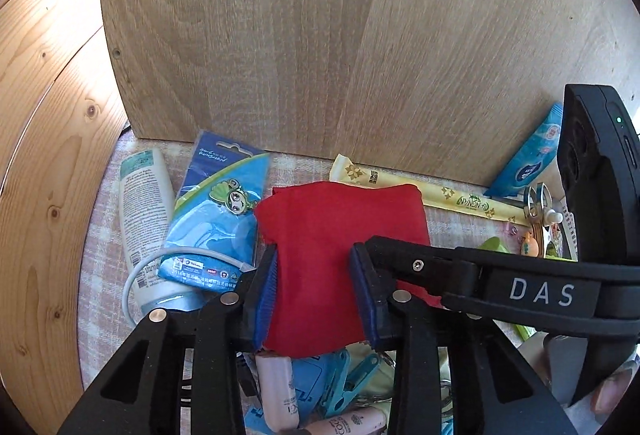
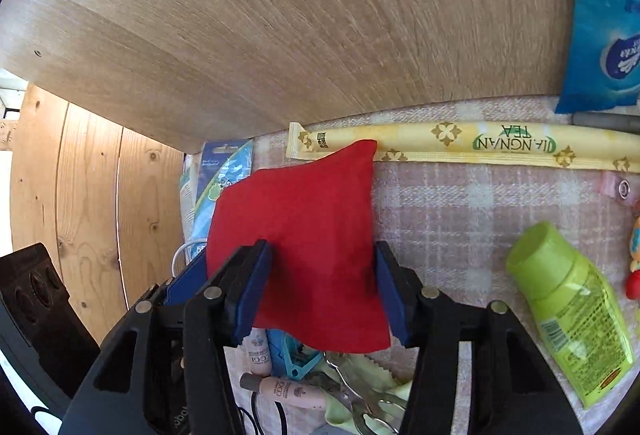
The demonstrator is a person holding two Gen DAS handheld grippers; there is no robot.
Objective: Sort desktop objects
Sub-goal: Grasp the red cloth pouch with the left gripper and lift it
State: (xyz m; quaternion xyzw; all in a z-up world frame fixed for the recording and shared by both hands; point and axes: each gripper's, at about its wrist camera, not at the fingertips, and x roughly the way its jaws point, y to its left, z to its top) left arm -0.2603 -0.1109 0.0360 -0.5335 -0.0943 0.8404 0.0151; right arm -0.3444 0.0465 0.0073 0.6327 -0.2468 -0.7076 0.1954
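Left tool (image 1: pixel 314 291) and right tool (image 2: pixel 324 287), both spread apart, straddling red cloth (image 1: pixel 336 247).

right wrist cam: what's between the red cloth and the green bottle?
Bare plaid tablecloth lies between red cloth and green bottle, per the right wrist view.

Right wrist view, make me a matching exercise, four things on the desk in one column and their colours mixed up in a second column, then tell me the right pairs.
Things:
1. cloth
2. bottle
3. tea stick
4. tissue pack

Colours:
A. blue
B. red
C. lime green
D. pale yellow

Pairs: 1-B, 2-C, 3-D, 4-A
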